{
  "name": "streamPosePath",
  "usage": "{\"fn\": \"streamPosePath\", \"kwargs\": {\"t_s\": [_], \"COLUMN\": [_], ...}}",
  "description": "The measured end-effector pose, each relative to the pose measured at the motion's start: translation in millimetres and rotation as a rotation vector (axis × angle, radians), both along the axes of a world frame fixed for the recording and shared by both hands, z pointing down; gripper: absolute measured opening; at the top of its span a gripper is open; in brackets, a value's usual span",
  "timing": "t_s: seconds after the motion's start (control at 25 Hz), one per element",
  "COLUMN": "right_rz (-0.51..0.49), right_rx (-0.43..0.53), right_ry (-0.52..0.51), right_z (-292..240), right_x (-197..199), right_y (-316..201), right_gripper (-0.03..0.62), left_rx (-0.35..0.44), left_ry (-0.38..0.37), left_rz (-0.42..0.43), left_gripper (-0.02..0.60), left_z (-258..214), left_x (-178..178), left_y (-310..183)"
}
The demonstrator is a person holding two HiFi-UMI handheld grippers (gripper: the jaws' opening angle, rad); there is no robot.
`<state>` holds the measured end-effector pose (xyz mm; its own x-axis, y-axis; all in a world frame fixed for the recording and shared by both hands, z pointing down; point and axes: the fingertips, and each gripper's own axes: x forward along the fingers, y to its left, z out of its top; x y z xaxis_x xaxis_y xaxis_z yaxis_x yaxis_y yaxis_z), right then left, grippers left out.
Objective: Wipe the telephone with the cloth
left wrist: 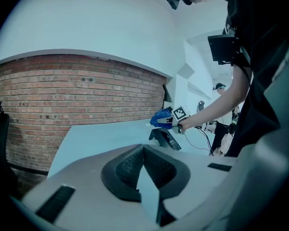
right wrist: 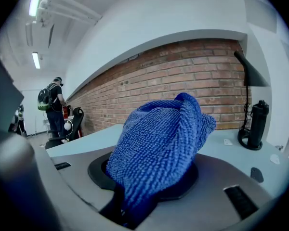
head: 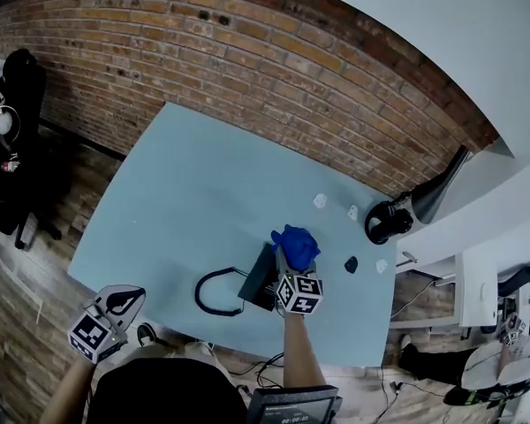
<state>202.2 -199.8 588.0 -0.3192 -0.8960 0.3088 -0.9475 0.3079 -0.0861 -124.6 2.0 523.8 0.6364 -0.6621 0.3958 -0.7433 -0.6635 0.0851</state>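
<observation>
Down near the front edge of the table (head: 185, 193) sits the dark phone (head: 258, 283), its curled cord (head: 214, 291) looping out to its left. The blue cloth (head: 296, 241) hangs bunched at the phone's far right end, just over it; whether the two touch cannot be told. The right gripper (head: 287, 259) has its jaws clamped on the cloth, which bulges up and out from between them in the right gripper view. The left gripper (head: 124, 300) hovers off the table's front left corner, well apart from the phone, its jaws together at the tips with nothing between them. Right of the phone lies a small dark thing (head: 351, 263), and a few white scraps (head: 320, 200) are scattered beyond it. A black lamp (head: 390, 222) stands at the table's far right corner. A brick wall (head: 203, 51) runs behind the table, and a person (right wrist: 53, 100) with a backpack stands far off along it.
</observation>
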Motion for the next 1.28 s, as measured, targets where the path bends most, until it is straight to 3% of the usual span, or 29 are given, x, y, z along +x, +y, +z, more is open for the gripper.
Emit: {"fn": "streamPosePath", "kwargs": {"t_s": [0.16,0.32,1.0,1.28], "right_rz": [0.007,0.028,0.027,0.039], "right_rx": [-0.099,-0.110,-0.109,-0.115], "right_ry": [-0.036,-0.098,-0.079,-0.090], "right_z": [39.2,39.8,52.7,53.7], "right_x": [-0.5,-1.3,-9.5,-9.5], "right_y": [2.6,2.8,27.9,31.5], "right_gripper": [0.179,0.179,0.179,0.179], "left_rx": [0.002,-0.015,-0.055,-0.014], "left_ry": [-0.009,-0.006,0.020,0.017], "left_rz": [-0.003,0.003,0.017,0.028], "left_gripper": [-0.011,-0.012,-0.011,-0.012], "left_z": [4.8,6.6,12.0,11.8], "left_x": [-2.8,-0.4,2.9,-0.7], "left_y": [-1.3,-0.7,-4.2,-9.0]}}
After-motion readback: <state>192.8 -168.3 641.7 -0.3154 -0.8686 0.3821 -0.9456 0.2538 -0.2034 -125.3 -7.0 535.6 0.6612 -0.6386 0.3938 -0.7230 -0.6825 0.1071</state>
